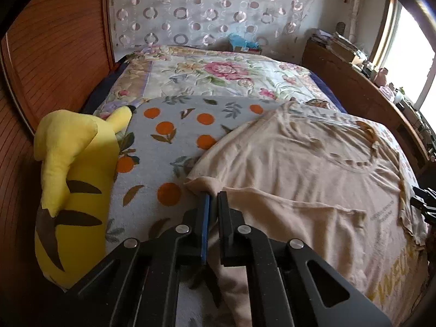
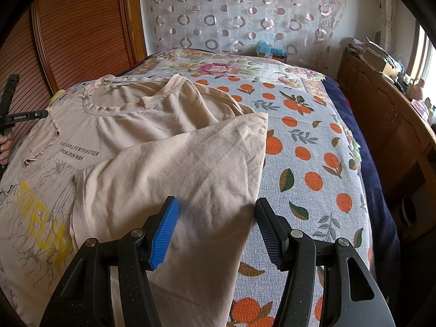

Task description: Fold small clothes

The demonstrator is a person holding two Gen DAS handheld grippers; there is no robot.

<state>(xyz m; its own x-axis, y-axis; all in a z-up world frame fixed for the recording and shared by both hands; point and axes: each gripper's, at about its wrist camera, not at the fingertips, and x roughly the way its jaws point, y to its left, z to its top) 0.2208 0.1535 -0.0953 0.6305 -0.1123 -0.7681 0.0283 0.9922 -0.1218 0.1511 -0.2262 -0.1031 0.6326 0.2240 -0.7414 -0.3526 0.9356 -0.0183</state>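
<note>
A beige T-shirt (image 1: pixel 299 169) with yellow print and black lettering lies spread on an orange-patterned blanket (image 1: pixel 163 130). My left gripper (image 1: pixel 214 197) is shut on the shirt's left edge, and the cloth runs down between the two fingers. In the right wrist view the shirt (image 2: pixel 152 169) has its right side folded over onto the front. My right gripper (image 2: pixel 216 207) stands open just over that folded flap's right edge. Its blue pad (image 2: pixel 166 226) is over the cloth, and the other finger (image 2: pixel 268 226) is over the blanket (image 2: pixel 313 163). Neither pad presses the fabric.
A yellow plush toy (image 1: pixel 73 179) lies left of the shirt beside the wooden wardrobe (image 1: pixel 54 54). A floral bedspread (image 1: pixel 218 73) covers the far part of the bed. A cluttered wooden cabinet (image 2: pixel 387 114) runs along the right under the window. A hand (image 2: pixel 4 147) shows at the left edge.
</note>
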